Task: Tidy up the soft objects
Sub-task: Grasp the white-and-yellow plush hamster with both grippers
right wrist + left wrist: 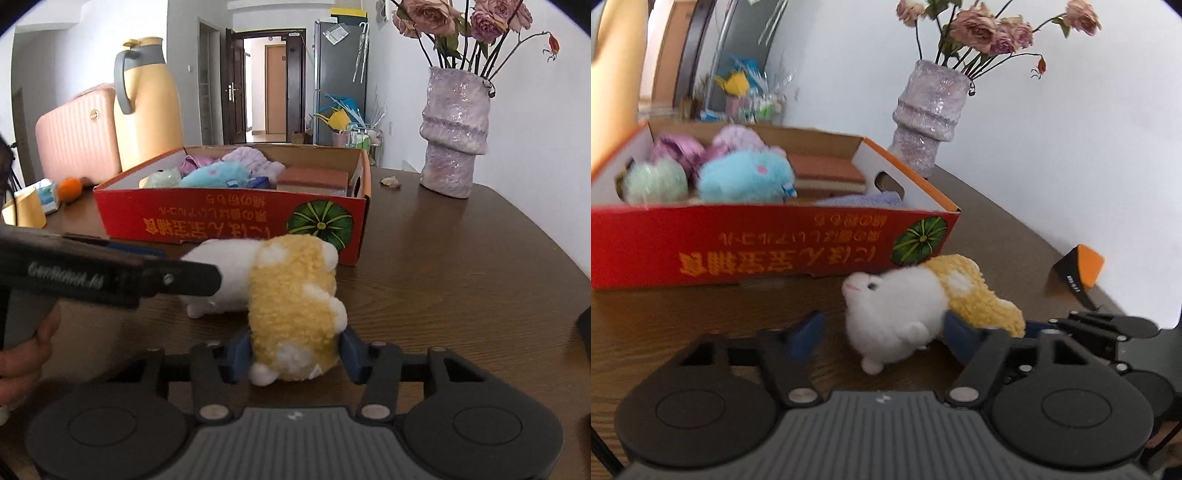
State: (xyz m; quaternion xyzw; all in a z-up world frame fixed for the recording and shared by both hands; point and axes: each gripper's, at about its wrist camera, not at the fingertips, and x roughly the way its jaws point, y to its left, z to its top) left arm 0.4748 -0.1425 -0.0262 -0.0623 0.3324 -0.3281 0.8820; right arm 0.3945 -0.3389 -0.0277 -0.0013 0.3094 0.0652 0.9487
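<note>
Right tongs [293,356] clamp both blue pads against the yellow rear end of a white-and-yellow plush hamster [291,306], which lies on its side on the brown wooden counter [461,295]. Left tongs [882,332] sit around the white front half of the same plush hamster [897,310]: the right-side blue pad presses into the toy where white fur meets yellow, while the left-side pad stands clear of the fur with bare counter [701,314] between, so the toy is not yet pinched there. Just beyond the hamster stands a red cardboard box [221,221] with a printed green pumpkin, already holding a blue plush [218,173], a pale green plush [164,177], purple soft things and a brown sponge block [314,177]. Farther back to the right, a lilac vase [452,140] of dried roses stands on the counter. Behind the box on the left are an orange [70,189], a yellow thermos jug [147,103] and a pink suitcase [77,136].
</note>
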